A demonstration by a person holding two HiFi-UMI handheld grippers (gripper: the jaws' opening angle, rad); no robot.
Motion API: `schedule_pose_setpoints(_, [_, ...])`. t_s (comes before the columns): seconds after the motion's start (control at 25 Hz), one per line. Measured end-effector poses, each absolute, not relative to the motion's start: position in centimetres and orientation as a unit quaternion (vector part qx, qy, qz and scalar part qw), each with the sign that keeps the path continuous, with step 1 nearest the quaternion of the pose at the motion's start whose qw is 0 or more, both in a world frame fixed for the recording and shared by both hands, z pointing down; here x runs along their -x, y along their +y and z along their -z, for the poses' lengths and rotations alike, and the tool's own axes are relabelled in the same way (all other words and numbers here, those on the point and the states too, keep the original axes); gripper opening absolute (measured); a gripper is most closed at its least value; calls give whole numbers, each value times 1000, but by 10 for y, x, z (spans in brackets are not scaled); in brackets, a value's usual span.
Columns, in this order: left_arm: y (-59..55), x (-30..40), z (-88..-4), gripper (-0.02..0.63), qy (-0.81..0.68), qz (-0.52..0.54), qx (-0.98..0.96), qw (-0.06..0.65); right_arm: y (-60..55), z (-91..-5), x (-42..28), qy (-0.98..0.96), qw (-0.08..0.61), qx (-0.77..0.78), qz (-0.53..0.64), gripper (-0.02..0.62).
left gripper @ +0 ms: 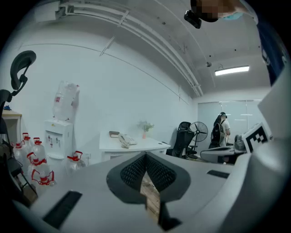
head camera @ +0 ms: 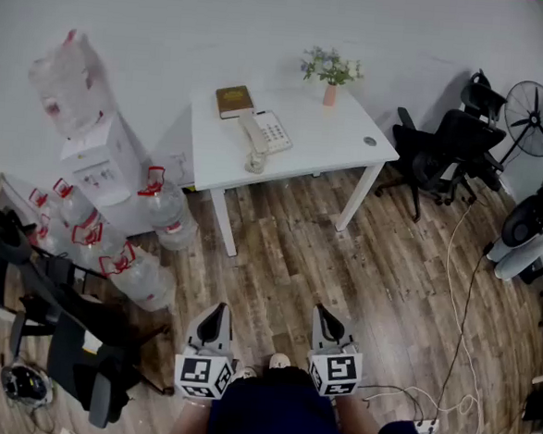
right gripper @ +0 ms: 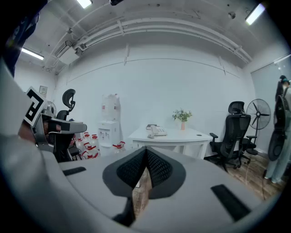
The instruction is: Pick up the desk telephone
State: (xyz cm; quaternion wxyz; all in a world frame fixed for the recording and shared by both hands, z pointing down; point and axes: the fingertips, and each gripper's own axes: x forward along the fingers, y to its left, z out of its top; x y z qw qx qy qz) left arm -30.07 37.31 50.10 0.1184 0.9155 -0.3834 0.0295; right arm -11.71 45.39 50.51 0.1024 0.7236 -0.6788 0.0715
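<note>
A cream desk telephone with its handset lies on the white desk against the far wall, next to a brown book. The telephone also shows small in the left gripper view, and the telephone sits on the desk in the right gripper view. My left gripper and right gripper are held low near my body, far from the desk, both shut with nothing between the jaws. Left gripper and right gripper point roughly toward the desk.
A small vase of flowers stands at the desk's back edge. A water dispenser and several water bottles crowd the left. Black office chairs, a fan and floor cables are at the right. A black chair stands close at my left.
</note>
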Motion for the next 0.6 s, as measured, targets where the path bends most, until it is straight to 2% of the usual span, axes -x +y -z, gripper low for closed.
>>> schedule_pose_setpoints(0.6, [372, 267, -503, 17, -390, -39, -912, 119, 445, -509, 99, -703, 105, -700, -67, 23])
